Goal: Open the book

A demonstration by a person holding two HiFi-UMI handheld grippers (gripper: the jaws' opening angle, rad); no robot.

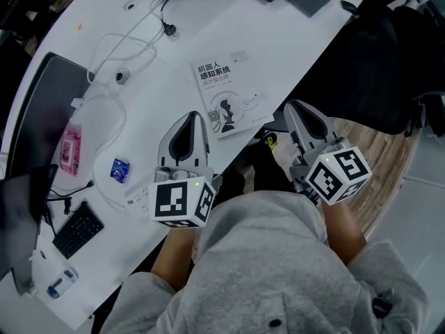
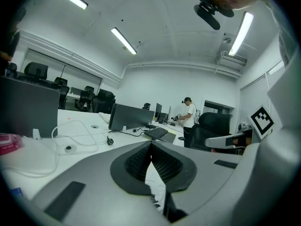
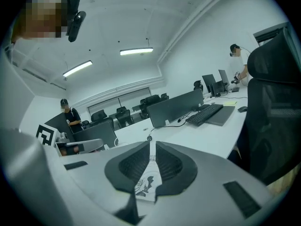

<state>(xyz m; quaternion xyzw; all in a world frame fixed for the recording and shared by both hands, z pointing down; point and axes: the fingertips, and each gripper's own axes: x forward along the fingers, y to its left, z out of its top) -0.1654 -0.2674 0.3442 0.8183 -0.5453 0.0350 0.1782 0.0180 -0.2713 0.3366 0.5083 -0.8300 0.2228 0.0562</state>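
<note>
The closed book [image 1: 226, 96], white with a dark title and a small drawing on its cover, lies flat near the white table's [image 1: 139, 68] front edge. My left gripper [image 1: 197, 114] hovers over the table just short of the book's near left corner, its jaws together and empty. My right gripper [image 1: 290, 104] hangs by the table's edge, to the right of the book's near corner, jaws all but touching with nothing between them. In the left gripper view the book [image 2: 155, 185] shows under the left gripper [image 2: 151, 144]. In the right gripper view the book [image 3: 146, 185] shows under the right gripper [image 3: 152, 145].
White cables [image 1: 115, 54] loop left of the book. A pink packet [image 1: 69, 148], a blue packet [image 1: 119, 169] and a small black keyboard [image 1: 78, 229] lie further left beside a dark monitor [image 1: 42, 103]. A black chair [image 1: 379, 61] stands right of the table.
</note>
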